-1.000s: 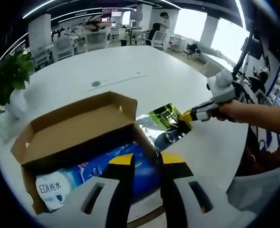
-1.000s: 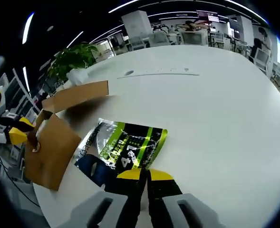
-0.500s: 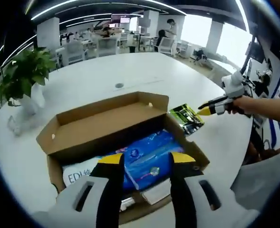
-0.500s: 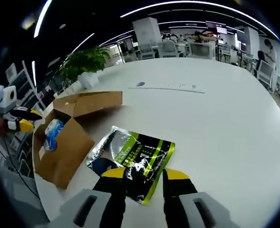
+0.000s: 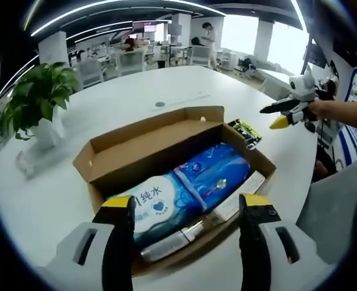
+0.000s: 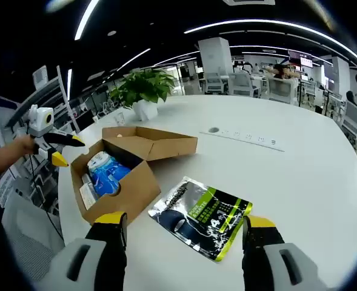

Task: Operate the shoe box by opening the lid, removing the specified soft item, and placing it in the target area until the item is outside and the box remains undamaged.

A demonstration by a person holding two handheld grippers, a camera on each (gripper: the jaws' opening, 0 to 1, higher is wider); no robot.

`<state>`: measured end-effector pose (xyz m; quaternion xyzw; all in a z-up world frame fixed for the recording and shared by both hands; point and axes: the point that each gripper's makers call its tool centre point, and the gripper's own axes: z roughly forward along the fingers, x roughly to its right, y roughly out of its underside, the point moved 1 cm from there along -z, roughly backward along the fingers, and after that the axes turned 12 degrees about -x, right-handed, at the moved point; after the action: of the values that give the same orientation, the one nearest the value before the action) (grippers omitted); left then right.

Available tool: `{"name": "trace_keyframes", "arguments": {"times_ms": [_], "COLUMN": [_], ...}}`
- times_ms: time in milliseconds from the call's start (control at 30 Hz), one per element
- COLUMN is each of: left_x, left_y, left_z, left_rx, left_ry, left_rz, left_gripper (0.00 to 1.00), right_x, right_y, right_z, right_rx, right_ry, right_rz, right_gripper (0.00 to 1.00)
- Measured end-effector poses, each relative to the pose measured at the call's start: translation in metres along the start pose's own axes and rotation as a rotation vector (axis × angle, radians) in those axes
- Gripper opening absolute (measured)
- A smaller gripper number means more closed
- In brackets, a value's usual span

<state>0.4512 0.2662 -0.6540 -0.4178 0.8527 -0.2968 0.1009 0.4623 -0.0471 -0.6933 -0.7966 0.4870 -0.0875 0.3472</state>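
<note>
Both the right gripper [image 6: 181, 227], low in its view, and the left gripper [image 5: 187, 209] stood wide open and empty, the glossy black-and-green soft pouch [image 6: 201, 216] lay on the white table [image 6: 299, 176] just beside the open brown cardboard shoe box [image 6: 126, 173], so a careless swing could probably still knock either.

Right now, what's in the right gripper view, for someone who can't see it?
A shiny green-and-black packet lies on a white table, ahead of the open right tool. Left of it stands an open cardboard box with blue packs inside.
</note>
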Motion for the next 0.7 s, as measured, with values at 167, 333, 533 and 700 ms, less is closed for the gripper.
{"name": "trace_keyframes", "arguments": {"times_ms": [167, 333, 533, 700], "left_x": [-0.008, -0.012, -0.018, -0.027], "left_y": [0.007, 0.015, 0.025, 0.028], "left_z": [-0.007, -0.013, -0.017, -0.019], "left_rx": [-0.004, -0.003, -0.003, -0.02], "left_ry": [0.011, 0.029, 0.048, 0.037], "left_rz": [0.027, 0.08, 0.085, 0.121], "left_gripper": [0.86, 0.98, 0.99, 0.99], "right_x": [-0.023, -0.041, -0.062, -0.083], "right_y": [0.0, 0.003, -0.004, -0.017], "right_z": [-0.005, -0.009, -0.01, -0.007], "right_rx": [-0.018, -0.056, -0.056, -0.047], "right_ry": [-0.033, -0.042, -0.051, -0.077], "right_rz": [-0.081, -0.162, -0.208, -0.265], "right_gripper": [1.0, 1.0, 1.0, 1.0]}}
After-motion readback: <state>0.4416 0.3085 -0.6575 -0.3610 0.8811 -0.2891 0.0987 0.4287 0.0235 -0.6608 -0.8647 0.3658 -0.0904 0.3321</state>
